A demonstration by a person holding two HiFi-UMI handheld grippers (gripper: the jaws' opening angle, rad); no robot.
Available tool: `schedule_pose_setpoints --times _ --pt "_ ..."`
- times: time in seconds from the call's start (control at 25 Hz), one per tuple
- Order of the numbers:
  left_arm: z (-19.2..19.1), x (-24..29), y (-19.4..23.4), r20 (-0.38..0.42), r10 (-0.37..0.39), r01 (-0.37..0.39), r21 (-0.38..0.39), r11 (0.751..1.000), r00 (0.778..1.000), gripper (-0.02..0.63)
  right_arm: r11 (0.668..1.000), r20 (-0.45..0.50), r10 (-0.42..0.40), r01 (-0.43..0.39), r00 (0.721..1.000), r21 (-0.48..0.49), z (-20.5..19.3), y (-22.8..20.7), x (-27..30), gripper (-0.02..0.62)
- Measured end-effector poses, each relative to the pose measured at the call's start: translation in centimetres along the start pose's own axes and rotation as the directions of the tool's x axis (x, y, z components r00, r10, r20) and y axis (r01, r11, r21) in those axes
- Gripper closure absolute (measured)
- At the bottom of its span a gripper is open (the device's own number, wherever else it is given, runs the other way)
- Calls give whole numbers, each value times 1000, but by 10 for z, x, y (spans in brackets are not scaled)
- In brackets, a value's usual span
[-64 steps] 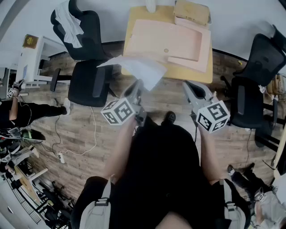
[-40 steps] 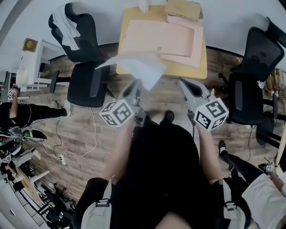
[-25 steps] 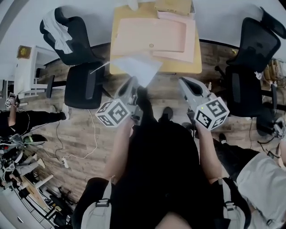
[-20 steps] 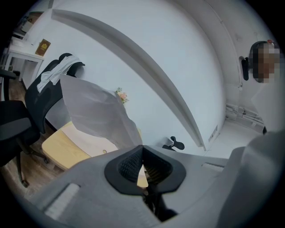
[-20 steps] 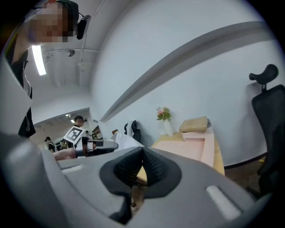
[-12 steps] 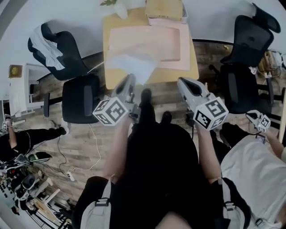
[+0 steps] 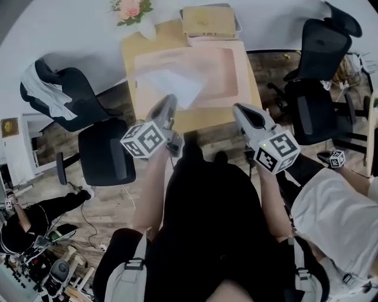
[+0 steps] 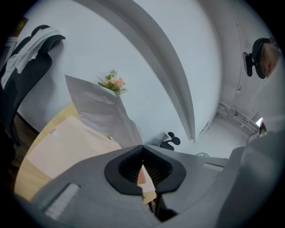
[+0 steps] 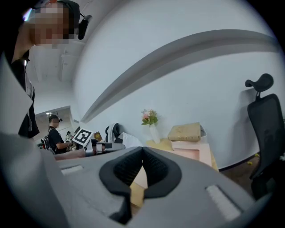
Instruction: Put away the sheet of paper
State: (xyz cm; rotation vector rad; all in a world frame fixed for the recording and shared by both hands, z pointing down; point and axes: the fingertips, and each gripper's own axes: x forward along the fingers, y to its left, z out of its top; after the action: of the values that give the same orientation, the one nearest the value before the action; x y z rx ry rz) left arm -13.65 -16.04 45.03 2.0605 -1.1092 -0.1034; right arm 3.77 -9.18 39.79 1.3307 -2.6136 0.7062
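Observation:
My left gripper (image 7: 170,101) is shut on the near corner of a white sheet of paper (image 7: 167,85). The sheet hangs in the air over the left part of an open pink folder (image 7: 221,65) on a small yellow table (image 7: 198,120). In the left gripper view the sheet of paper (image 8: 100,111) rises up and left from the closed left gripper (image 8: 142,150), above the pink folder (image 8: 67,147). My right gripper (image 7: 236,110) hovers at the table's near right edge, shut with nothing in it; the right gripper (image 9: 142,151) shows its tips touching.
A tan box (image 7: 209,22) and a vase of pink flowers (image 7: 131,9) stand at the table's far side by the white wall. Black office chairs (image 7: 88,112) (image 7: 316,88) flank the table. A second person (image 7: 336,206) stands close at my right.
I have come closer to the table. The held sheet has moved from off the table's near left corner to over the pink folder. Both grippers stayed shut.

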Motion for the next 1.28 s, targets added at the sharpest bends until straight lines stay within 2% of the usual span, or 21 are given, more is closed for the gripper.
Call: schedule_pose_setpoints --times 0.24,0.48,0.72,0.92,1.28 --pt "-4 32 42 -125 -34 35 2 999 992 597 996 -18 -85 85 996 33 -1 -6 25 594" --pt "-32 50 88 -264 -8 24 57 998 964 597 986 -45 -147 150 988 75 -14 -10 46 594" --pt "-66 54 129 -398 9 13 54 998 917 597 973 -59 -198 203 978 112 -22 -11 60 594" --pt "-91 63 141 -476 -4 22 33 999 880 597 964 -65 -229 236 971 124 -22 -18 63 594" --pt "-133 76 154 -626 -13 54 48 997 779 597 944 -76 -286 294 955 150 -24 -25 61 594"
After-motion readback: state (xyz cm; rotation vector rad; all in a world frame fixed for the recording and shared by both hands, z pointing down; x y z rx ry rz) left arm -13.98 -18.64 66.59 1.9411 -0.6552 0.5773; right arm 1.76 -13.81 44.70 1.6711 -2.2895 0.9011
